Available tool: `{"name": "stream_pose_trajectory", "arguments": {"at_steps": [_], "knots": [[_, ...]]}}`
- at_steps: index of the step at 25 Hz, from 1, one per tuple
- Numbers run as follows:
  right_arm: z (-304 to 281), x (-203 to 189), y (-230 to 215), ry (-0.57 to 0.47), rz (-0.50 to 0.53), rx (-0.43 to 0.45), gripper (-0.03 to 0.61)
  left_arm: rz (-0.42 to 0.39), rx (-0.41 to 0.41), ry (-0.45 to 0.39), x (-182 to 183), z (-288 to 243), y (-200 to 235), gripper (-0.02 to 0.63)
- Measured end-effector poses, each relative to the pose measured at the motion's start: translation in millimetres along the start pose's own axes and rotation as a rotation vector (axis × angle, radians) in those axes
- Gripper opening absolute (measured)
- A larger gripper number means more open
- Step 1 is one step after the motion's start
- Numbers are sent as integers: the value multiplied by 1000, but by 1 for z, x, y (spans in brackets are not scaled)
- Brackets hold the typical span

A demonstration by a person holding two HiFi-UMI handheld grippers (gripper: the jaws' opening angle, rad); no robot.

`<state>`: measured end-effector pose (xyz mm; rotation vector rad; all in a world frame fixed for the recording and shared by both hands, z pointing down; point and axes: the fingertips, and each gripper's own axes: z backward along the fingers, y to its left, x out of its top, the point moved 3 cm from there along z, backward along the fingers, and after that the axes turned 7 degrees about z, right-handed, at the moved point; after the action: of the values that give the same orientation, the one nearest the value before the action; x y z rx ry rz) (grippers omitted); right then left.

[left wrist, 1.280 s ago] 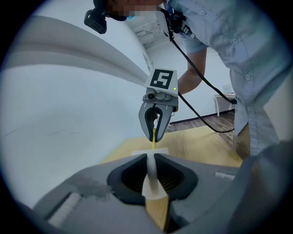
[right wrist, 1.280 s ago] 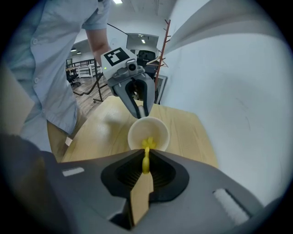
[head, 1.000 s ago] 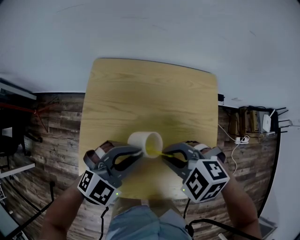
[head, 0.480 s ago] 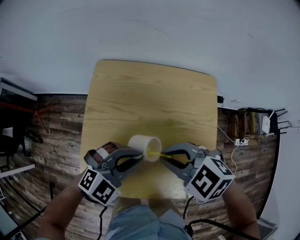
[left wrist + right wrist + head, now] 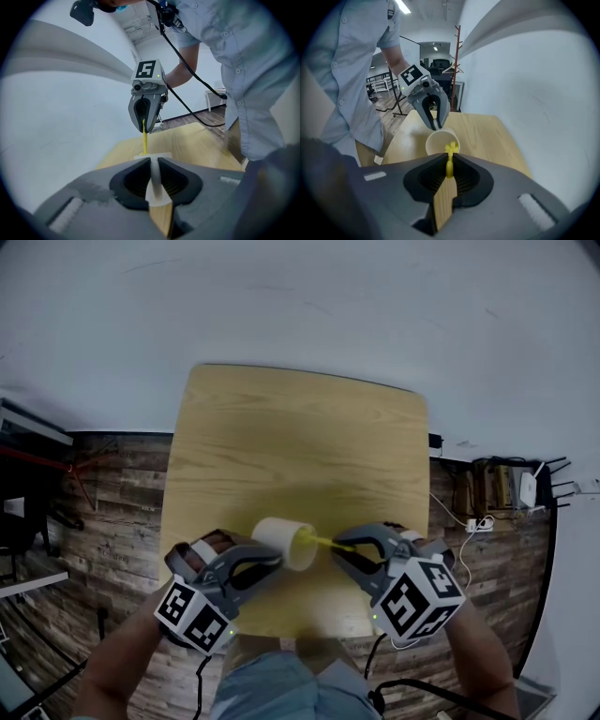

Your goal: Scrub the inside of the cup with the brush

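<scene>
my left gripper (image 5: 274, 556) is clamped on the cup (image 5: 284, 540): in the left gripper view its two dark pads pinch the cup's pale wall at the rim, one pad inside and one outside. the cup is cream coloured and tipped over on its side, with its open mouth turned toward my right gripper (image 5: 340, 549). it hangs over the near part of the wooden table (image 5: 300, 427), close to the front edge; i cannot tell whether its side touches the wood.

my right gripper is clenched on the brush (image 5: 320, 541), a thin yellow stick. in the right gripper view the stick runs out from between the closed pads, and its small knobby yellow head sits at the near rim of the cup's mouth. from the head view the yellow line goes from my right jaws straight into the opening, and the inside of the cup looks tinted yellow around it.

the two grippers face each other, with the cup between them and the marker cubes toward my body. the table stands against a white wall, on a floor of dark wood planks (image 5: 112, 512).
</scene>
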<state>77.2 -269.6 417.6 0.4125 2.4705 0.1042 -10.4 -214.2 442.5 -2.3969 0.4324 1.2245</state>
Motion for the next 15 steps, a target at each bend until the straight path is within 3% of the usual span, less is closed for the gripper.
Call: {"name": "stream_pose_trajectory", "arguments": {"at_steps": [9,15], "knots": [[-6,-4,21,17,-49,71,38,38,29,-28,5,5,7,74],[0,7,26,-92,-165,120,38,26,32,-20,5,5,7,74]]}}
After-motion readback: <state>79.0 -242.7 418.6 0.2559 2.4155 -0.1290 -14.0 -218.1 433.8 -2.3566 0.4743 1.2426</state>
